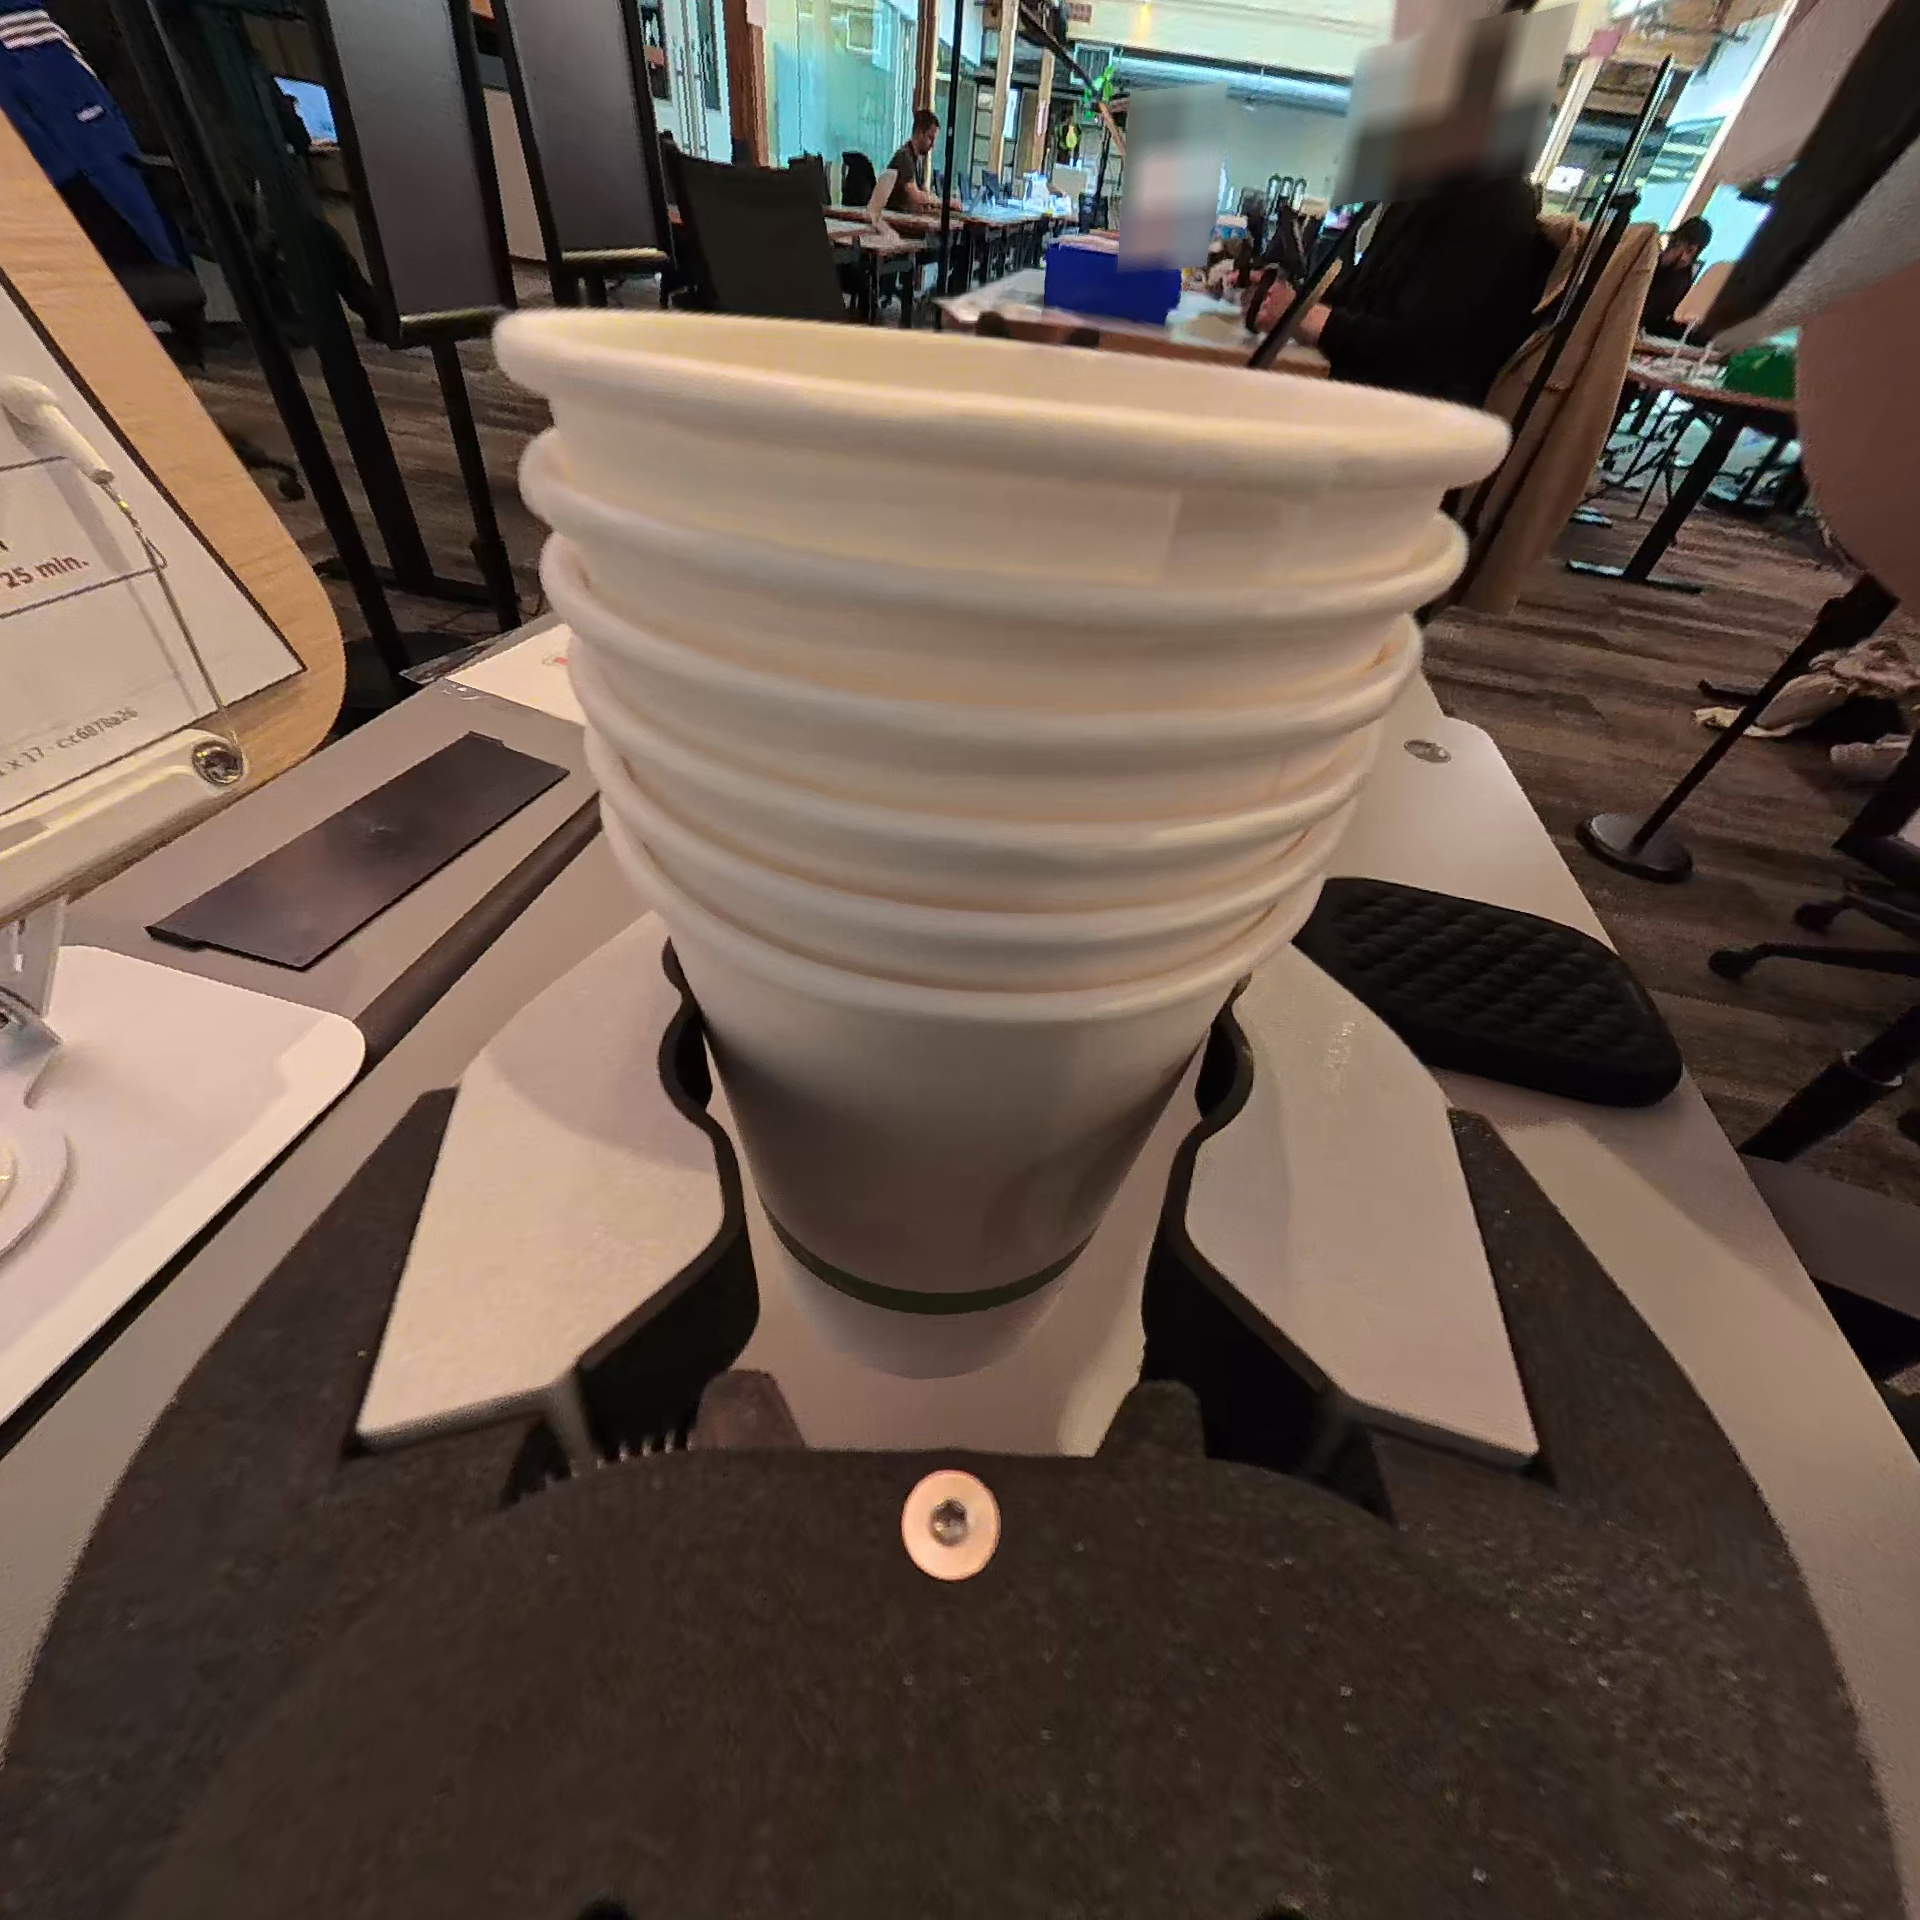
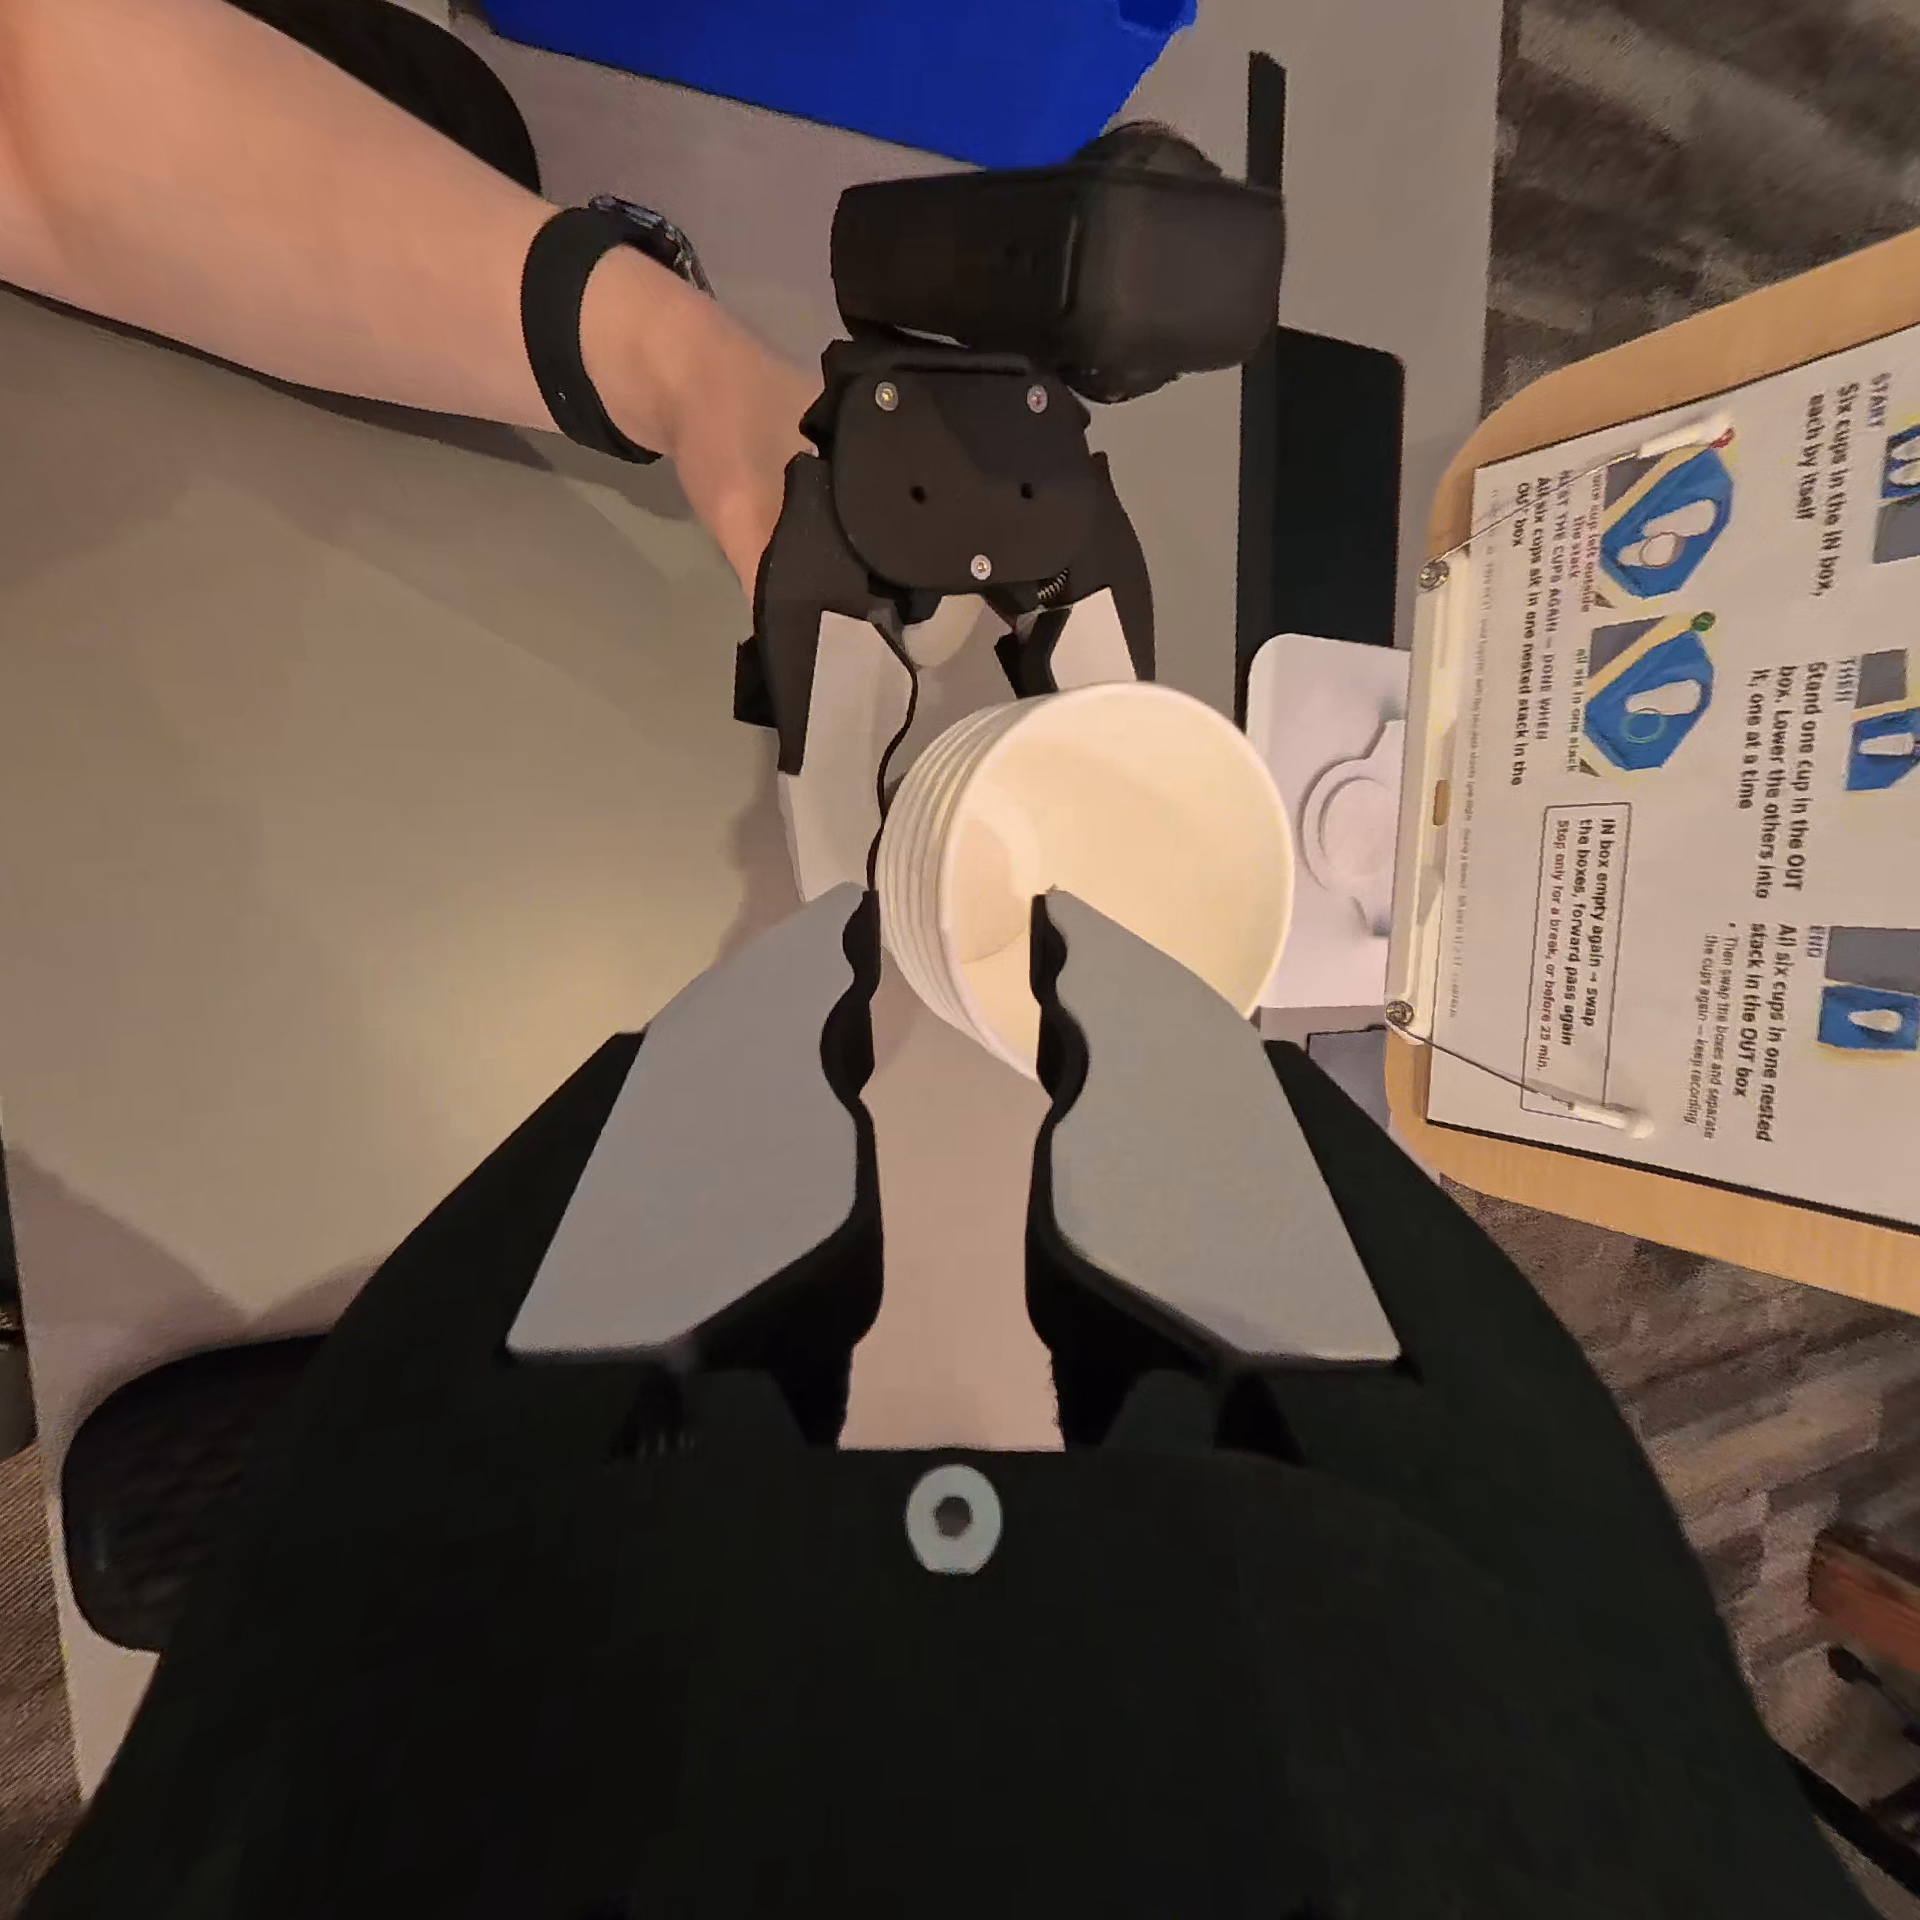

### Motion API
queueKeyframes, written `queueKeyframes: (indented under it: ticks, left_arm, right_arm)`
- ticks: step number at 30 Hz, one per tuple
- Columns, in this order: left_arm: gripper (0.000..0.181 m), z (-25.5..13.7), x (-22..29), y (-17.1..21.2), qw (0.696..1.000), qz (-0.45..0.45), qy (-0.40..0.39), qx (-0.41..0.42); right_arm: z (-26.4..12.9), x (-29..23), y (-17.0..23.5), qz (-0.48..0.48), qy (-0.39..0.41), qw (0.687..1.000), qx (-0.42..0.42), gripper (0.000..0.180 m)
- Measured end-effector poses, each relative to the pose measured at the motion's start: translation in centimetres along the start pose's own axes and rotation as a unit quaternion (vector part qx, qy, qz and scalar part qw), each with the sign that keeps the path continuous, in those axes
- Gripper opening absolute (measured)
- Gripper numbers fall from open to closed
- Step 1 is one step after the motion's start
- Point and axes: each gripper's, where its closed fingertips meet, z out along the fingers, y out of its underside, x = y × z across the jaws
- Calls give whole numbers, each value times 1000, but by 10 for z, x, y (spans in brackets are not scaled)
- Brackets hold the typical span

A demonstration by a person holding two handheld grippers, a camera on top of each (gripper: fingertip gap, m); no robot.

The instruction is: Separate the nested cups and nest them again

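A stack of several nested white paper cups (image 1: 987, 665) stands upright between my left gripper's (image 1: 956, 1049) fingers, which are shut on the bottom cup just above the grey table (image 1: 1455, 810). In the right wrist view I look down into the top cup (image 2: 1132, 831) of the same stack. The left gripper's black body (image 2: 951, 488) is behind it, held by a hand. My right gripper (image 2: 951, 904) is open. One fingertip (image 2: 1049, 935) is over the cup's mouth and the other (image 2: 852, 925) is outside the stacked rims, so the near wall lies between them.
A white moulded tray (image 2: 1330, 810) and an instruction sheet on a wooden board (image 2: 1662, 779) lie right of the stack; both show at the left in the left wrist view (image 1: 156, 1122). A blue bin (image 2: 831, 62) is beyond. A black mesh pad (image 1: 1486, 987) lies on the table.
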Motion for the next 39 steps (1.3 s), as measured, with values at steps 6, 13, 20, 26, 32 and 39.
queueKeyframes:
  ticks: [6, 13, 20, 26, 32, 39]
  left_arm:
    - [93, -6, -4, -6, 1000, -3, -12, 9]
    - [93, -5, -2, -3, 1000, 6, -13, -3]
    - [93, -3, 2, -5, 1000, 9, -9, -2]
    - [93, -2, 2, -4, 1000, 5, -7, -2]
    - [93, -2, 2, -5, 1000, 7, -12, -2]
    - [93, -3, -2, -5, 1000, 5, -18, 3]
  right_arm:
    - [5, 10, -1, 2, 12, 1000, -17, 31]
    - [5, 11, -12, -21, -7, 1000, 4, 32]
    - [12, 9, -5, -1, -40, 999, -9, 31]
    - [12, 4, -5, 11, -68, 998, -5, 23]
    - [16, -2, 1, 27, -93, 995, -18, 12]
    - [19, -3, -1, 49, -110, 993, -4, 3]
